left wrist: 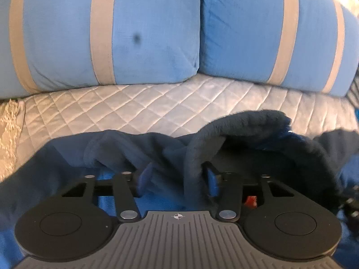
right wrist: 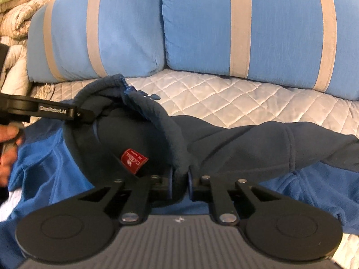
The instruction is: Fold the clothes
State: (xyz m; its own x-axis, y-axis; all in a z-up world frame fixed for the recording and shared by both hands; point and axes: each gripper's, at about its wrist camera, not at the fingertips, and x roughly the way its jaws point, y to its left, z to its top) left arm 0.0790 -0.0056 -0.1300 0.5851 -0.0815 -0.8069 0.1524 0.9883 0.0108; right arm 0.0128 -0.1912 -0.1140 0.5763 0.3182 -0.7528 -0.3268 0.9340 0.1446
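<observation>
Collar edge of fleece clamped in right tool; left tool half-closed, straddling collar, not clamped; bare quilt beyond.

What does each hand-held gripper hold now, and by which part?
The right hand-held gripper pinches the navy fleece jacket at its collar edge. The left hand-held gripper straddles the collar, not yet clamped.
</observation>
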